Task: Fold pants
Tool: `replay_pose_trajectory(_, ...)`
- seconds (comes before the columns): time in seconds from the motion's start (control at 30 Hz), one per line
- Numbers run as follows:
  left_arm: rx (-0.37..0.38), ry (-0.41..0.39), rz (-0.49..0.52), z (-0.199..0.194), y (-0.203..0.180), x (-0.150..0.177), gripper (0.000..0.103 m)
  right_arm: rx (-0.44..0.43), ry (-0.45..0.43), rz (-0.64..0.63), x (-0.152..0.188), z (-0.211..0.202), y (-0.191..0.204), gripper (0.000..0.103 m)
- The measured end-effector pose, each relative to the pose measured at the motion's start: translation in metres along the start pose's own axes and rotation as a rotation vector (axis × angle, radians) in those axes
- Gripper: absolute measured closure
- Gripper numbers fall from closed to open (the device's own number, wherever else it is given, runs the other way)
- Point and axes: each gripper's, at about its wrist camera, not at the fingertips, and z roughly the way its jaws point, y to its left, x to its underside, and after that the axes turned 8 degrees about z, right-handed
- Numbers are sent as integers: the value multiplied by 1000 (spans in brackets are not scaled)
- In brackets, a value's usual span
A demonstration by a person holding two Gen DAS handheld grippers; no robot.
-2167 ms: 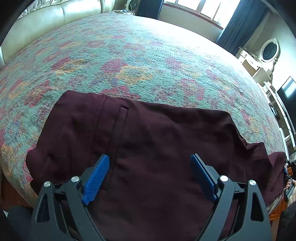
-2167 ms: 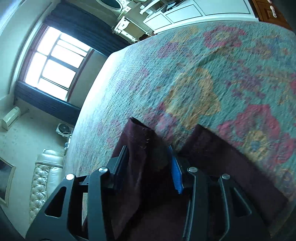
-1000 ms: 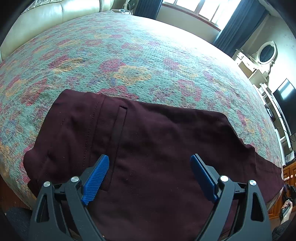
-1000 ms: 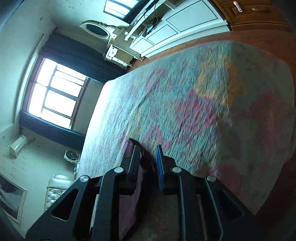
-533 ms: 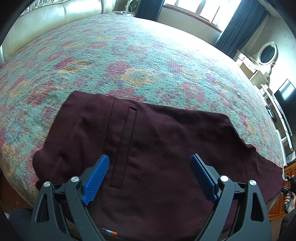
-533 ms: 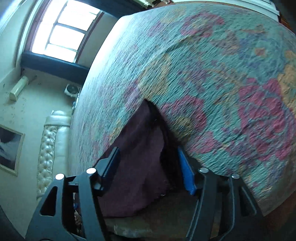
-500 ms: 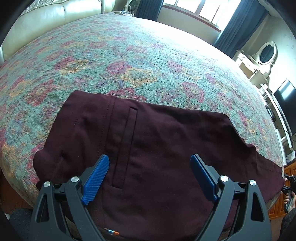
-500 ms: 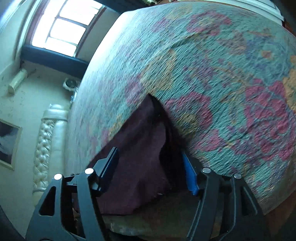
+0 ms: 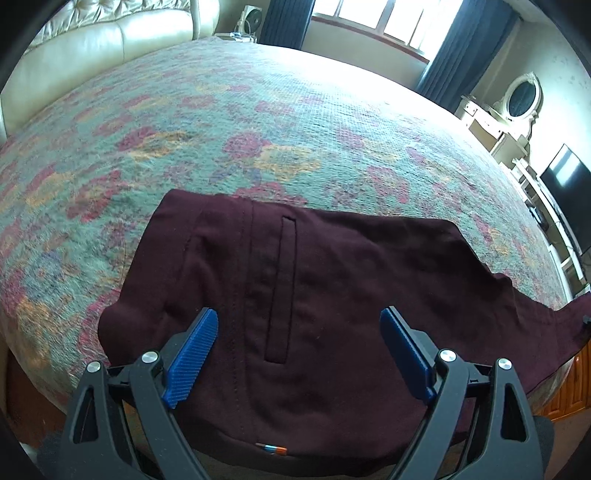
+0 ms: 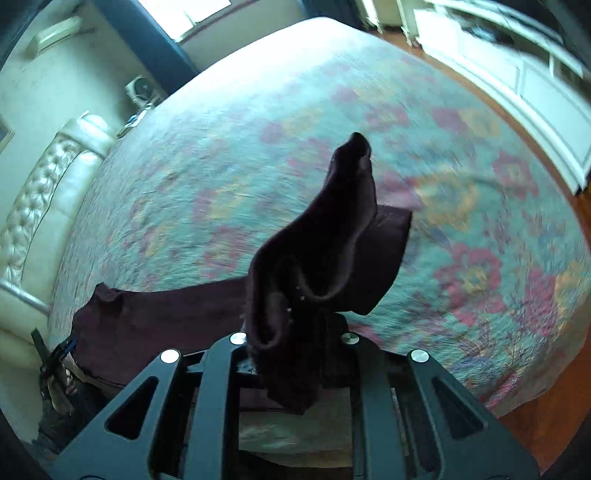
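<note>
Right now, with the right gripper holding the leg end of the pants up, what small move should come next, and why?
Probably carry the right gripper toward the waist end, laying the lifted leg end over it. It is shut on the pants, with the fabric bunched above the bed. The left gripper hovers open over the flat waist part beside the pocket slit, gripping nothing.

Daylight pours from the windows at twelve o'clock, glaring on the bedspread. The right wrist view looks motion-blurred, probably; both bend and darken toward the rims.
</note>
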Motion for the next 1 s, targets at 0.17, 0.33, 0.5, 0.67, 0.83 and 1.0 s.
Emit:
replay_pose_trajectory(0.17, 39, -20, -33, 0, 7, 4, 14, -26, -61, -136, 15, -20, 80, 88)
replay_pose_trajectory(0.33, 44, -29, 2, 0, 4, 7, 14, -33, -27, -272, 46, 1, 165, 88)
replay_pose_trajectory(0.5, 53, -39, 28, -1, 5, 9, 14, -15, 28, -362, 80, 45, 216, 88)
replay_pose_trajectory(0.67, 98, -57, -4, -1, 13, 9, 14, 65, 83, -405, 113, 96, 242, 88)
replay_pose_trajectory(0.83, 114, -74, -16, 1, 15, 9, 14, 117, 105, -437, 138, 130, 259, 88)
replay_pose_trajectory(1.0, 115, -85, -17, 0, 14, 8, 14, 157, 120, -453, 154, 148, 269, 88)
